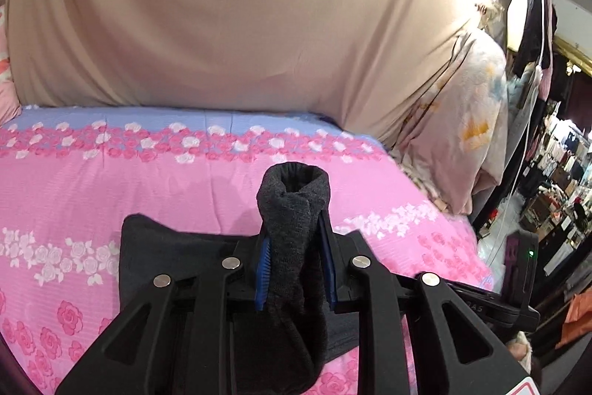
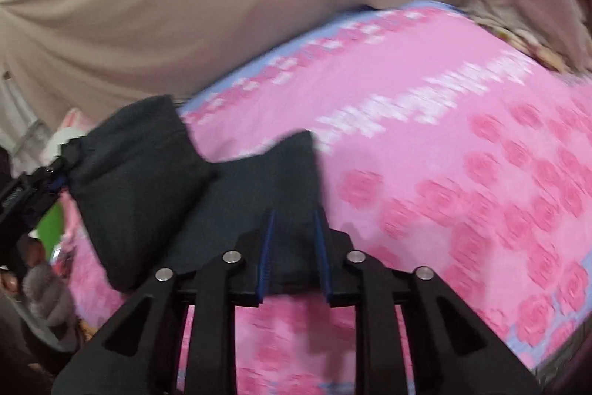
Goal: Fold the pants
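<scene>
Your left claw [image 1: 296, 232] is clamped on a bunched cuff of the dark grey knit pants [image 1: 292, 210], lifting it above the pink rose-patterned bedspread [image 1: 111, 187]. Your right claw [image 2: 294, 221] pinches another edge of the pants, which hang between both claws over the bed, blurred in the right view.
</scene>
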### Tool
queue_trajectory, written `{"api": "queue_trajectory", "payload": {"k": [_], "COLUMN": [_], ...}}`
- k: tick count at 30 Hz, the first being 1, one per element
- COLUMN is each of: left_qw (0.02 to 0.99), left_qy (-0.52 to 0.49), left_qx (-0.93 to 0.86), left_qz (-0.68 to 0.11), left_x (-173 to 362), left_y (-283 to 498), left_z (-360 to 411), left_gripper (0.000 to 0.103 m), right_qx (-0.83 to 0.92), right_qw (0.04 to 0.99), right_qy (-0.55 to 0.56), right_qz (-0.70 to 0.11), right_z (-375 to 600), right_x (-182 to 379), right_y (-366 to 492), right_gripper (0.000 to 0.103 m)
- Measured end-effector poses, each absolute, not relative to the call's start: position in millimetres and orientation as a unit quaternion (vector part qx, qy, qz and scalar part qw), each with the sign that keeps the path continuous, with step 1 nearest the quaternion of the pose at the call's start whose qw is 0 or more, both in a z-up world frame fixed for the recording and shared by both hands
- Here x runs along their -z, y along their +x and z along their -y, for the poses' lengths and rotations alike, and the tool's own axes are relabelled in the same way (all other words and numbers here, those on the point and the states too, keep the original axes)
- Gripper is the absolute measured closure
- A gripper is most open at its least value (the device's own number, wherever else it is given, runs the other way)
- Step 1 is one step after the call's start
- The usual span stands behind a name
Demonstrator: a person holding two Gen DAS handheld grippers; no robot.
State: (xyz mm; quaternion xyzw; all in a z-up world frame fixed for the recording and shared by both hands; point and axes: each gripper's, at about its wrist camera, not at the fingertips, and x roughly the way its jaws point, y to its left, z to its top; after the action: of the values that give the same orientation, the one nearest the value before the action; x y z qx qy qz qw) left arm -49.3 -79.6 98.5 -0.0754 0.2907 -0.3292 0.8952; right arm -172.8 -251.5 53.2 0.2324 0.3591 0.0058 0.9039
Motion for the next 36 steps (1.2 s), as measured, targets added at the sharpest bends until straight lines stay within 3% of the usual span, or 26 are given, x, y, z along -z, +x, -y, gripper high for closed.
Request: {"api": "queue_trajectory", "payload": {"k": [3,5,6,9,11,12,13,14,16,18,23,25,30,31,32,33,36], "left_qw": [0.904,0.909,0.913,0.918,0.917,0.916,0.915,0.915,0.914,0.912,0.907,0.896,0.861,0.845,0.834,0.821,0.818], "left_qy": [-0.079,-0.078,-0.076,-0.072,-0.073,-0.075,-0.076,-0.075,-0.071,-0.064,-0.052,-0.045,-0.005,0.007,0.015,0.022,-0.014], "left_qx": [0.325,0.321,0.316,0.311,0.314,0.316,0.319,0.319,0.321,0.323,0.333,0.35,0.403,0.427,0.439,0.45,0.455], "left_qz": [-0.265,-0.253,-0.246,-0.235,-0.234,-0.235,-0.235,-0.236,-0.239,-0.244,-0.254,-0.268,-0.311,-0.323,-0.334,-0.351,-0.352], "left_x": [-114.1,-124.0,-129.4,-136.4,-137.5,-137.5,-137.0,-136.3,-134.5,-133.2,-126.1,-118.0,-91.4,-82.3,-76.8,-67.4,-67.7], "left_y": [-55.6,-57.4,-58.6,-61.0,-61.1,-60.9,-61.1,-61.8,-63.1,-63.8,-63.9,-61.7,-66.1,-70.4,-73.0,-77.6,-81.3], "left_z": [71.7,65.8,61.7,56.0,56.8,58.2,60.6,62.7,67.2,71.7,88.4,104.3,172.0,193.7,205.6,221.2,210.0], "left_gripper": [0.083,0.083,0.083,0.083,0.083,0.083,0.083,0.083,0.083,0.083,0.083,0.083,0.081,0.068,0.043,0.035,0.033], "right_qx": [-0.012,0.035,0.041,0.09,0.015,0.002,0.011,0.023,0.018,0.013,0.048,0.043,0.074,0.08,0.082,0.086,0.078], "right_qw": [0.891,0.88,0.876,0.898,0.885,0.881,0.879,0.877,0.87,0.881,0.88,0.869,0.88,0.88,0.879,0.879,0.879], "right_qy": [0.196,0.208,0.244,0.202,0.237,0.235,0.216,0.19,0.18,0.174,0.225,0.268,0.302,0.308,0.311,0.312,0.311], "right_qz": [-0.41,-0.426,-0.413,-0.38,-0.399,-0.411,-0.425,-0.441,-0.459,-0.44,-0.416,-0.414,-0.359,-0.352,-0.351,-0.35,-0.354], "right_z": [245.0,270.3,282.8,287.2,285.5,283.6,281.4,276.3,276.0,282.8,312.2,325.0,352.6,358.8,364.8,368.7,365.9], "right_x": [-21.3,-1.1,-6.1,-32.9,-29.6,-23.0,-16.5,-8.1,9.4,-2.0,-2.7,11.4,-17.5,-19.8,-21.8,-20.8,-27.3], "right_y": [-129.0,-108.8,-107.6,-108.0,-93.0,-83.4,-74.4,-64.3,-53.2,-55.7,-69.5,-75.4,-124.2,-135.0,-139.4,-149.7,-173.4], "right_gripper": [0.089,0.103,0.103,0.096,0.078,0.051,0.039,0.039,0.073,0.092,0.093,0.087,0.064,0.058,0.054,0.051,0.051]}}
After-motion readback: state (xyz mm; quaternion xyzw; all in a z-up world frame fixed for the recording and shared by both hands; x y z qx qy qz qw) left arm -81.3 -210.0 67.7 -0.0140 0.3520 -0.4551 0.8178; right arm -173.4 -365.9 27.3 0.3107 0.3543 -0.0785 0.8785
